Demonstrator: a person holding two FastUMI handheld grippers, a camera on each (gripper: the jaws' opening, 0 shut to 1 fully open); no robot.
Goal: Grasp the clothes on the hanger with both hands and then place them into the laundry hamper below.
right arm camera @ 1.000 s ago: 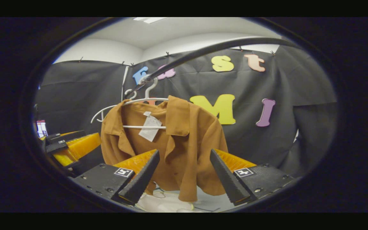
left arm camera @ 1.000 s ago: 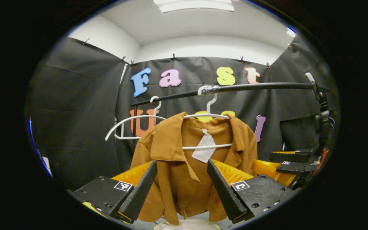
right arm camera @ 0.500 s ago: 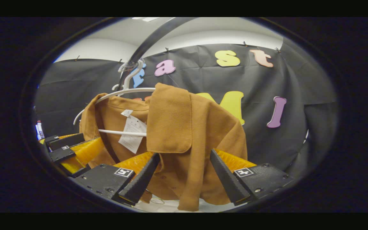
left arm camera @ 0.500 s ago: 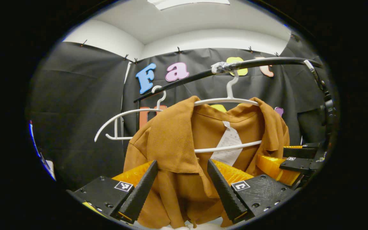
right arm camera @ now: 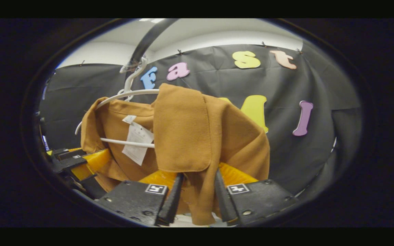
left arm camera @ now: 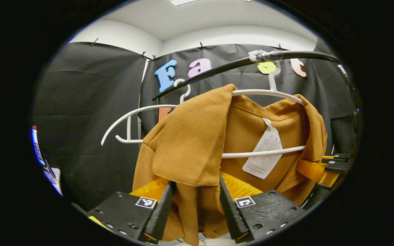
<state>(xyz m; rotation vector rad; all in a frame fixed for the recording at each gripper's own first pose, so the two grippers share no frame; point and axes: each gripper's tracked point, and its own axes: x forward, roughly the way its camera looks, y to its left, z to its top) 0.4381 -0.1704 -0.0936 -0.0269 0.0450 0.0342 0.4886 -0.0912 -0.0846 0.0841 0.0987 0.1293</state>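
A brown jacket (left arm camera: 190, 143) hangs on a white hanger (left arm camera: 268, 93) from a black rail (left arm camera: 286, 55). My left gripper (left arm camera: 196, 182) sits just under the near lapel, its jaws partly closed with the front panel hanging between the fingers (left arm camera: 162, 212). In the right gripper view the jacket (right arm camera: 183, 130) hangs from the same hanger (right arm camera: 132, 94). My right gripper (right arm camera: 198, 175) straddles the other front panel below that lapel, jaws narrowed with a gap still showing. A pale sliver (left arm camera: 210, 242) shows under the hem; what it is cannot be told.
A second, bare white hanger (left arm camera: 132, 114) hangs further along the rail. A paper tag (left arm camera: 263, 153) dangles inside the collar. The right gripper (left arm camera: 323, 167) shows at the jacket's far side, and the left gripper (right arm camera: 77, 162) appears at the left of the right gripper view.
Both grippers have moved forward and up to the jacket. Their jaws have narrowed from wide open to partly closed around the two front panels.
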